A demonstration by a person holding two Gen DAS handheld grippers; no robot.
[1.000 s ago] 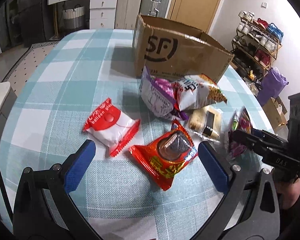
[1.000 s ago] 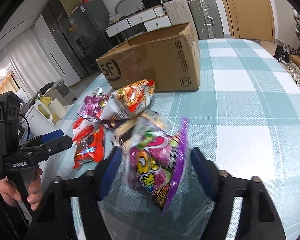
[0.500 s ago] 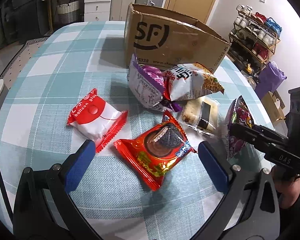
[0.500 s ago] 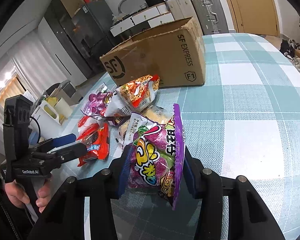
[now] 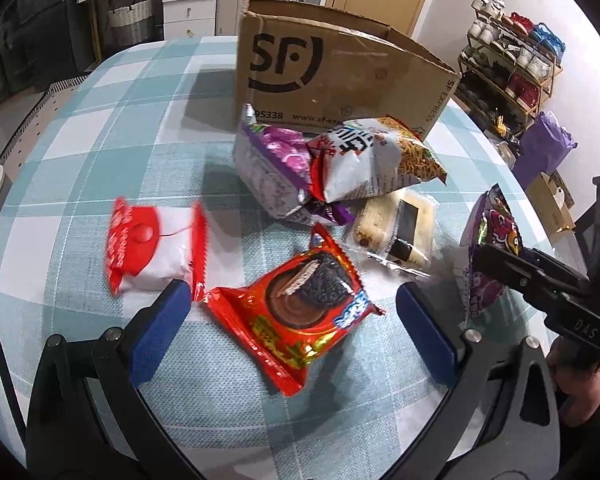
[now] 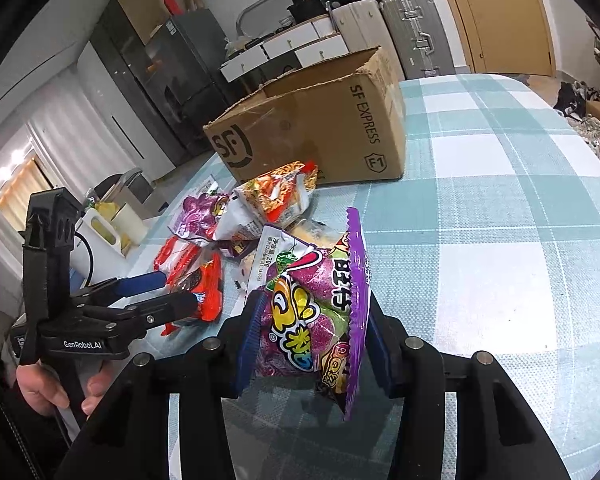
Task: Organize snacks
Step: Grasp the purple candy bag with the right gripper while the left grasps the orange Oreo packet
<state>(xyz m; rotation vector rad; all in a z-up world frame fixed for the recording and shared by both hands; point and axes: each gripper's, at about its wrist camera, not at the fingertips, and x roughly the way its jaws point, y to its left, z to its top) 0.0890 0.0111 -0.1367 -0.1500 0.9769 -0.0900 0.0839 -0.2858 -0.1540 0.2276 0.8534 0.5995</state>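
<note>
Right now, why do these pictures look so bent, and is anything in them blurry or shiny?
Both views are fisheye: black corners, and the checked tablecloth bulges like a dome. In the left wrist view the red and white packet is smeared by motion while the cardboard box stays crisp, and glare glints on the red cookie packet. In the right wrist view the purple candy bag looks sharp, and a bright window is washed out.
</note>
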